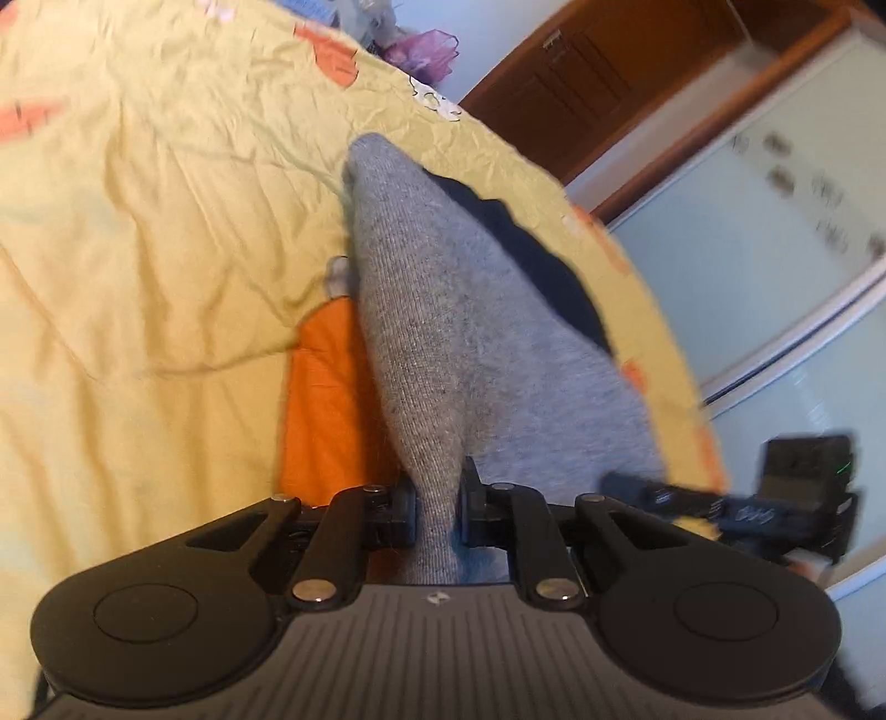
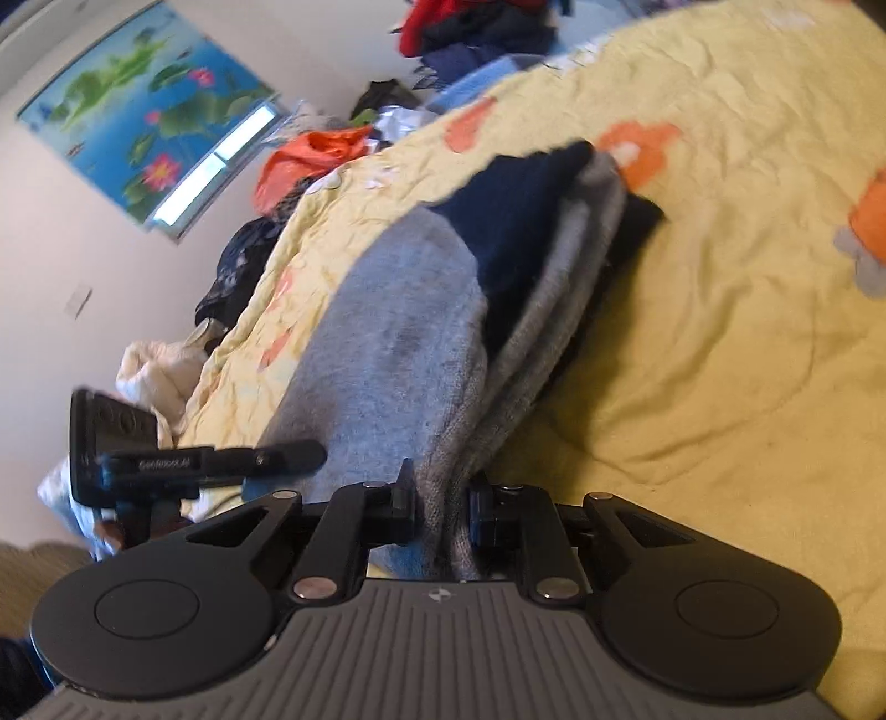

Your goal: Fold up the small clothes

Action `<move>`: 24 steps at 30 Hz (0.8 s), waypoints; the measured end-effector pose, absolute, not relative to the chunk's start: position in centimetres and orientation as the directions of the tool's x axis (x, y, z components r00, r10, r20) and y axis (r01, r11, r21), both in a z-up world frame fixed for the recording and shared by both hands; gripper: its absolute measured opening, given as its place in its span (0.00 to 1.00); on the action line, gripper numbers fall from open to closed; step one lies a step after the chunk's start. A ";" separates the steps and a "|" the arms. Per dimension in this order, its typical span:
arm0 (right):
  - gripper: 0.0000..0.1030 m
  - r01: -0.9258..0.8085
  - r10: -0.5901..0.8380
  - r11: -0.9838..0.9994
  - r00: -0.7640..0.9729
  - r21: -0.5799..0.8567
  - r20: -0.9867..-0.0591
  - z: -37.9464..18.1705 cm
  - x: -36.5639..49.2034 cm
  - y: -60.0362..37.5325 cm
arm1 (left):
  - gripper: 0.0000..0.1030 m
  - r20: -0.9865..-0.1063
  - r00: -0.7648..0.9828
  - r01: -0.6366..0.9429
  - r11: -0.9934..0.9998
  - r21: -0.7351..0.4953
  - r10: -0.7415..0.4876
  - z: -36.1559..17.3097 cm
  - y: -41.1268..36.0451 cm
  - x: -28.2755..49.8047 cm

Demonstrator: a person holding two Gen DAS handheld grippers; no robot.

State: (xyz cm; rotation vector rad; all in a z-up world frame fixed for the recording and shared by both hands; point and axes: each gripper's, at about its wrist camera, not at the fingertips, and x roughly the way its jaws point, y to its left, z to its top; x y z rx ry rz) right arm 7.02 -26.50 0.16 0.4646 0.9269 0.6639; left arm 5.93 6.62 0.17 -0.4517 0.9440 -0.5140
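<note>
A small grey knit garment (image 1: 443, 332) with a dark navy part (image 1: 531, 266) lies on the yellow bedspread (image 1: 138, 221). My left gripper (image 1: 437, 509) is shut on a near fold of the grey cloth, which runs up between its pads. In the right wrist view the same grey garment (image 2: 387, 354) and its navy part (image 2: 515, 221) stretch away from my right gripper (image 2: 443, 509), which is shut on the grey fabric's near edge. Each gripper shows in the other's view: the right gripper (image 1: 736, 504) at the lower right, the left gripper (image 2: 183, 459) at the lower left.
The yellow bedspread (image 2: 720, 332) carries orange prints. A heap of mixed clothes (image 2: 482, 33) and an orange item (image 2: 315, 155) lie past the bed's far edge. A wooden door (image 1: 598, 72) and pale cabinet fronts (image 1: 747, 249) stand beyond the bed's right edge.
</note>
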 end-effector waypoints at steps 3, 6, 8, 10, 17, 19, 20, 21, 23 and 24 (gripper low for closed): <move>0.32 -0.273 0.691 0.713 0.430 0.646 -0.581 -0.9 7.1 -27.2 | 0.19 -0.657 0.538 0.249 0.844 -0.475 -0.528 0.8 6.1 4.5; 0.55 -0.220 0.684 0.690 0.510 0.690 -0.521 0.4 6.6 -29.4 | 0.37 -0.620 0.686 0.305 0.924 -0.229 -0.380 3.2 4.6 0.4; 0.55 -0.213 0.663 0.673 0.598 0.708 -0.451 1.9 6.4 -30.9 | 0.52 -0.553 0.768 0.363 0.931 -0.038 -0.322 4.1 3.1 -2.5; 0.55 -0.213 0.682 0.634 0.607 0.743 -0.408 2.6 7.3 -31.4 | 0.63 -0.524 0.795 0.418 0.902 0.111 -0.304 3.8 1.6 -4.2; 0.55 -0.232 0.649 0.724 0.549 0.649 -0.527 2.6 10.9 -27.7 | 0.63 -0.605 0.762 0.428 0.880 0.206 -0.229 0.7 -0.4 -2.9; 0.54 -0.230 0.652 0.728 0.524 0.646 -0.548 1.8 11.2 -27.1 | 0.58 -0.604 0.762 0.409 0.897 0.168 -0.234 0.3 -0.2 -2.1; 0.46 -0.232 0.651 0.733 0.512 0.639 -0.561 1.5 11.4 -26.8 | 0.52 -0.605 0.761 0.404 0.901 0.157 -0.236 0.1 -0.1 -1.9; 0.25 -0.232 0.636 0.751 0.508 0.618 -0.581 1.4 11.4 -26.2 | 0.32 -0.605 0.755 0.414 0.899 0.141 -0.253 0.0 0.1 -1.9; 0.14 -0.245 0.624 0.766 0.509 0.595 -0.593 1.5 10.9 -26.3 | 0.17 -0.607 0.750 0.414 0.902 0.121 -0.263 0.0 0.3 -2.0; 0.14 -0.261 0.623 0.768 0.517 0.585 -0.587 1.8 10.3 -26.4 | 0.13 -0.610 0.747 0.414 0.903 0.115 -0.265 -0.1 0.5 -2.1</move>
